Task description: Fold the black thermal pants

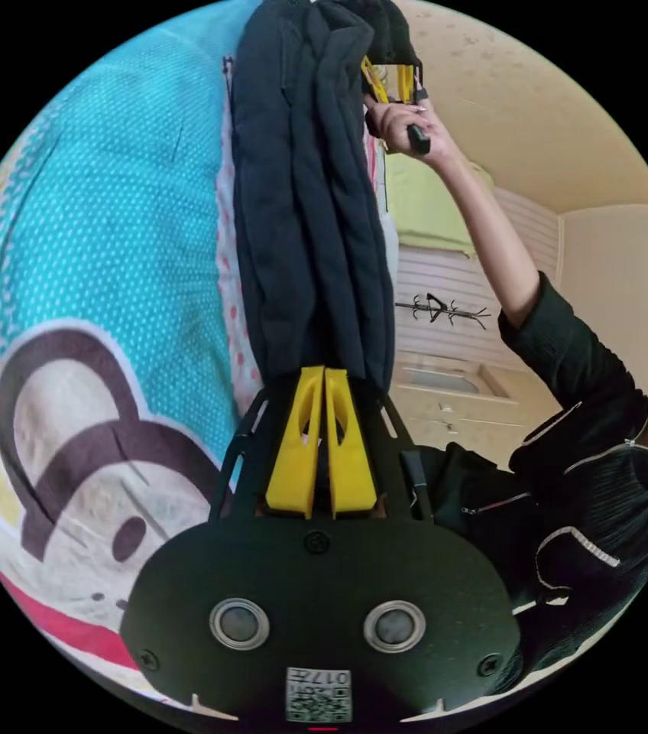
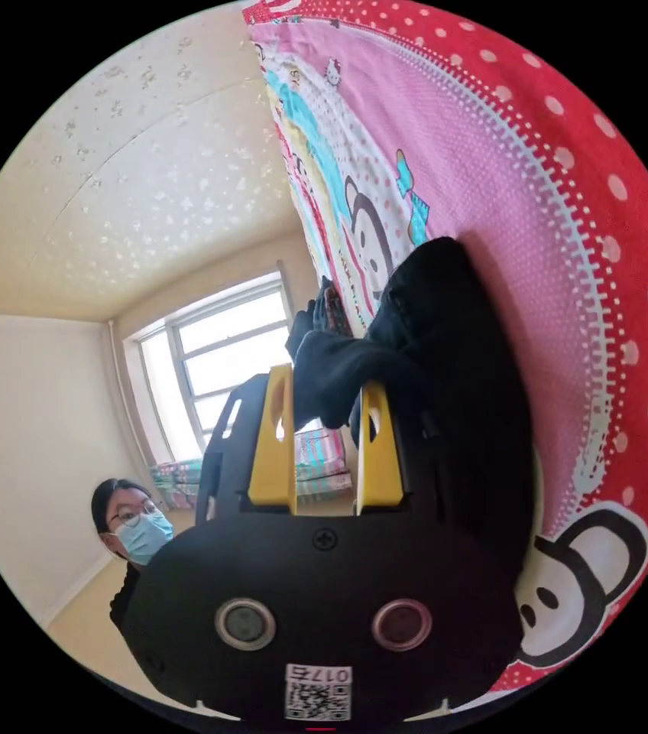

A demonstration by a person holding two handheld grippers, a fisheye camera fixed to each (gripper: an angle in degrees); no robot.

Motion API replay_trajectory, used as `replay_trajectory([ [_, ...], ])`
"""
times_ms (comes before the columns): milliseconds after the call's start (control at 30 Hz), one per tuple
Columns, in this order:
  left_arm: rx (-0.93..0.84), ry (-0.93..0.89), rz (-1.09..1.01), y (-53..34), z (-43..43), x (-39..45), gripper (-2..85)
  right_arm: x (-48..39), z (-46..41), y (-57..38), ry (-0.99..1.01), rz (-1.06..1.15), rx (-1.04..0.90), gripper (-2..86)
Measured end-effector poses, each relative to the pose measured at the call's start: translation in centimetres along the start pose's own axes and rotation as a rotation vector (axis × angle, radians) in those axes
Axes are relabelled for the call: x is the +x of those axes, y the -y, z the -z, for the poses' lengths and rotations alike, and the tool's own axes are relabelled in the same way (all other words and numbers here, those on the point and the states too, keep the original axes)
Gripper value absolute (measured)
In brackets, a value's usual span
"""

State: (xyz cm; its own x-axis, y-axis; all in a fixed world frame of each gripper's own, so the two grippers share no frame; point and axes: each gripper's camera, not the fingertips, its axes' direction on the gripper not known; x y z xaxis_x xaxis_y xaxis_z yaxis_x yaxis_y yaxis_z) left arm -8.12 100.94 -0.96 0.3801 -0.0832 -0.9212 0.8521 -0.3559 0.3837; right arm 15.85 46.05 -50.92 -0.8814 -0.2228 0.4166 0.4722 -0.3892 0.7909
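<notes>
The black thermal pants (image 1: 309,214) run as a long folded band from my left gripper (image 1: 324,372) up to my right gripper (image 1: 393,76), which a hand holds at the far end. The left gripper's yellow jaws are pressed together on the near end of the band. In the right gripper view, the right gripper (image 2: 328,378) has a thick bunch of the pants (image 2: 446,321) between its jaw tips, which keeps them somewhat apart. The rest of the cloth lies against the bedspread.
A cartoon-monkey bedspread (image 1: 110,229), teal on one side and pink and red (image 2: 553,153) on the other, lies under the pants. The person (image 1: 591,474) in dark clothes stands beside the bed. A window (image 2: 225,344), a stack of folded cloth (image 2: 324,459) and a coat rack (image 1: 439,310) are behind.
</notes>
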Motion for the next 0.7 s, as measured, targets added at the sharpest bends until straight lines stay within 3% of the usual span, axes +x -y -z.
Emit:
replay_trajectory([
  [67, 0.027, -0.013, -0.017, -1.0, 0.0, 0.5, -1.0, -1.6, -0.1, -1.5, 0.015, 0.086, -0.067, 17.9],
  [200, 0.090, 0.117, -0.083, -1.7, 0.1, 3.6, -1.0, -4.1, 1.3, -5.5, -0.017, 0.177, -0.043, 17.6],
  [300, 0.156, 0.282, -0.191, -0.9, 0.4, 7.7, -1.0, -5.3, 1.1, -9.3, -0.129, 0.264, -0.099, 13.7],
  [400, 0.275, 0.300, -0.293, 0.9, 1.5, 11.1, -0.9, -4.8, -1.4, -13.5, -0.265, 0.364, -0.187, 6.2],
  [500, 0.334, 0.305, -0.361, 3.8, 1.5, 11.8, -1.0, -1.7, -5.0, -17.2, -0.609, 0.431, -0.210, 2.0],
  [567, 0.277, 0.335, -0.324, 5.9, 0.0, 9.7, -1.0, 2.4, -8.6, -18.7, -0.969, 0.476, -0.288, 1.0],
  [633, 0.039, 0.569, -0.264, 7.6, -4.5, 5.1, -0.9, 4.3, -10.6, -19.4, -1.070, 0.577, -0.320, 0.7],
  [700, 0.046, 0.615, -0.287, 6.9, -5.3, 4.6, -1.0, 4.6, -11.7, -18.5, -1.074, 0.494, -0.409, 0.6],
])
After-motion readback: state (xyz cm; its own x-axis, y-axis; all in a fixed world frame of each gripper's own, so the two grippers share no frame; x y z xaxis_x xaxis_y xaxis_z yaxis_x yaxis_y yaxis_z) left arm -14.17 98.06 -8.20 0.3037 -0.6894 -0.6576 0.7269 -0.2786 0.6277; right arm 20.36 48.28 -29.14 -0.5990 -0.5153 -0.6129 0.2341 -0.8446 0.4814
